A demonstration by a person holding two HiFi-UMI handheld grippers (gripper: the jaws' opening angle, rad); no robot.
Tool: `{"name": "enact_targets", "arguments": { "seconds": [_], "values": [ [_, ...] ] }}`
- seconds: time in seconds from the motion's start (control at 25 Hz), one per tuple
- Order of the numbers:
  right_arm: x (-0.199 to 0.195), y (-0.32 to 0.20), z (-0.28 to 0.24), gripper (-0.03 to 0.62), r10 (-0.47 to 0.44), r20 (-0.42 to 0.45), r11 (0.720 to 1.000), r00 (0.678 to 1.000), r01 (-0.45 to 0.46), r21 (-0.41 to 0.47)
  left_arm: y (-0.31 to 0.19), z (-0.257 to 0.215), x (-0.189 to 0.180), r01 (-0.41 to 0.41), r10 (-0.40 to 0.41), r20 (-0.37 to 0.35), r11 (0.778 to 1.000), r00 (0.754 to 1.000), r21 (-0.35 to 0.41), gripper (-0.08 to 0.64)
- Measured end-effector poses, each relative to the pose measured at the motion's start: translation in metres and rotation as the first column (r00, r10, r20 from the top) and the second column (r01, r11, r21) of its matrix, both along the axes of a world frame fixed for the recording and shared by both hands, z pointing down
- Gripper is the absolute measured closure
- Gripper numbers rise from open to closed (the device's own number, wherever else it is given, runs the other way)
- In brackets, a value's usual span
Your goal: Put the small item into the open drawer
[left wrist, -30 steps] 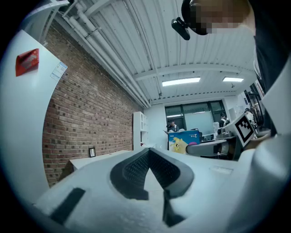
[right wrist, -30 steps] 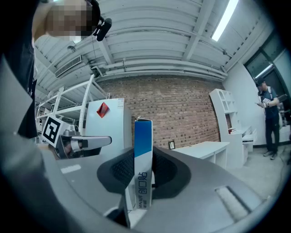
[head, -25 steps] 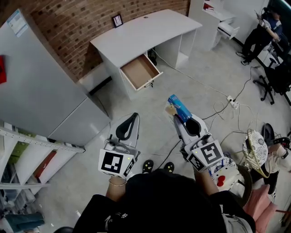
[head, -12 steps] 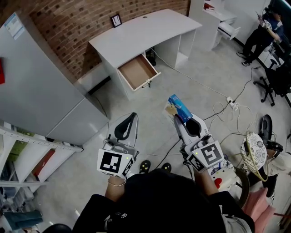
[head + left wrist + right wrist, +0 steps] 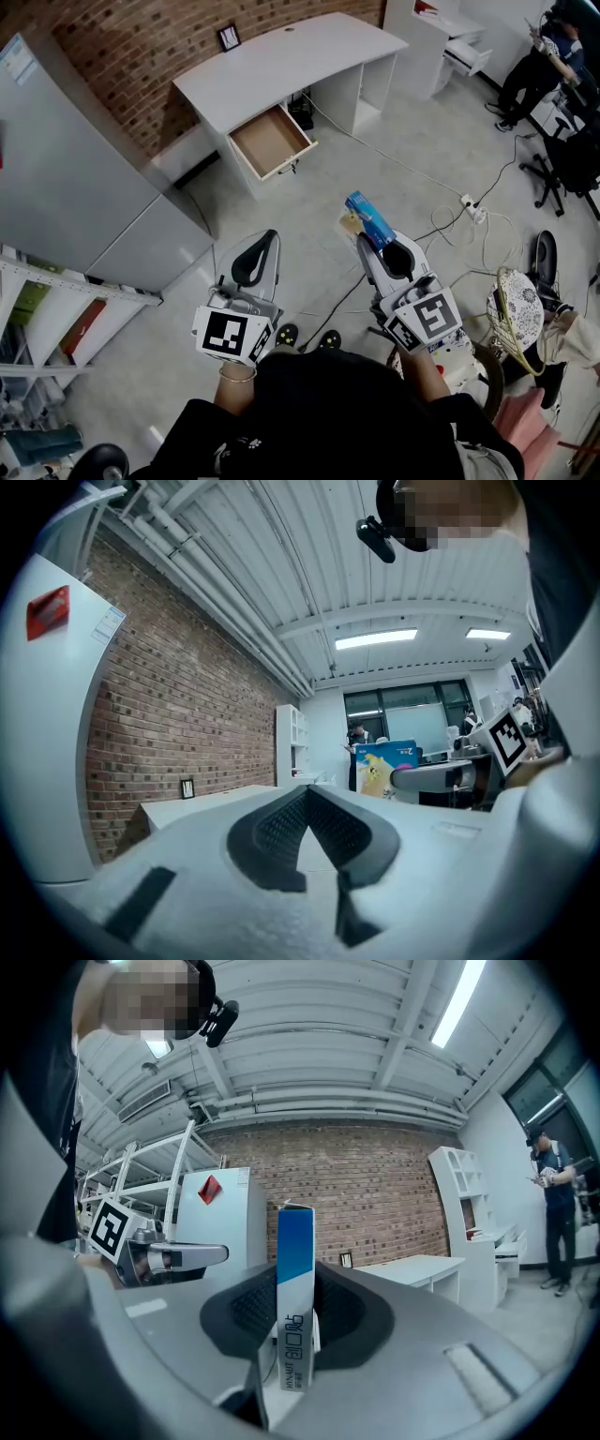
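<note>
A small blue and white box [image 5: 369, 221] sticks out of my right gripper [image 5: 380, 242], whose jaws are shut on it. In the right gripper view the box [image 5: 293, 1297] stands upright between the dark pads. My left gripper [image 5: 260, 261] is shut with nothing in it, and its pads [image 5: 281, 832] meet at the tips. The open wooden drawer [image 5: 271, 142] juts from the white desk [image 5: 281, 64] far ahead by the brick wall. Both grippers hang over the floor, well short of the drawer.
A large grey cabinet [image 5: 66, 178] stands at the left, shelving [image 5: 47, 319] below it. Cables and a power strip [image 5: 472, 208] lie on the floor at the right. A person [image 5: 539, 56] stands at the far right, near chairs and a white shelf unit [image 5: 441, 37].
The desk and drawer have slid up and left in the head view. Both grippers keep their hold and their place in the picture.
</note>
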State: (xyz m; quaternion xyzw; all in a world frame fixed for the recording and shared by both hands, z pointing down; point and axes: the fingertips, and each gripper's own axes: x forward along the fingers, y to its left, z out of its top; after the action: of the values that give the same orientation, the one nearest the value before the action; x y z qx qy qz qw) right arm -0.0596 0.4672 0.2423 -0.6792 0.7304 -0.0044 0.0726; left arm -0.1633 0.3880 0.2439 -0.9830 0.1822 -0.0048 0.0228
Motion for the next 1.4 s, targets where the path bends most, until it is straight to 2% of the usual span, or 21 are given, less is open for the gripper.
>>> {"name": "enact_targets", "arguments": {
  "seconds": [0.24,0.68,1.08,1.4],
  "values": [
    [0.017,0.02,0.015,0.508,0.019,-0.013,0.999,1.0,-0.02,-0.045,0.018,0.002,0.005,0.014,-0.014,0.014,1.0,1.0,0.011,0.561],
    [0.027,0.022,0.02,0.508,0.023,-0.002,0.999,1.0,-0.023,-0.027,0.013,-0.002,0.018,0.009,-0.009,0.002,0.999,1.0,0.035,0.562],
    [0.052,-0.028,0.01,0.508,-0.004,0.022,1.0,1.0,0.004,0.0,-0.04,-0.002,0.044,0.02,-0.019,-0.038,0.999,0.999,0.029,0.561],
    [0.079,-0.078,0.013,0.508,-0.021,0.015,1.0,1.0,0.022,-0.014,-0.088,0.004,0.071,0.028,-0.028,-0.028,0.999,0.999,0.015,0.561]
  ]
}}
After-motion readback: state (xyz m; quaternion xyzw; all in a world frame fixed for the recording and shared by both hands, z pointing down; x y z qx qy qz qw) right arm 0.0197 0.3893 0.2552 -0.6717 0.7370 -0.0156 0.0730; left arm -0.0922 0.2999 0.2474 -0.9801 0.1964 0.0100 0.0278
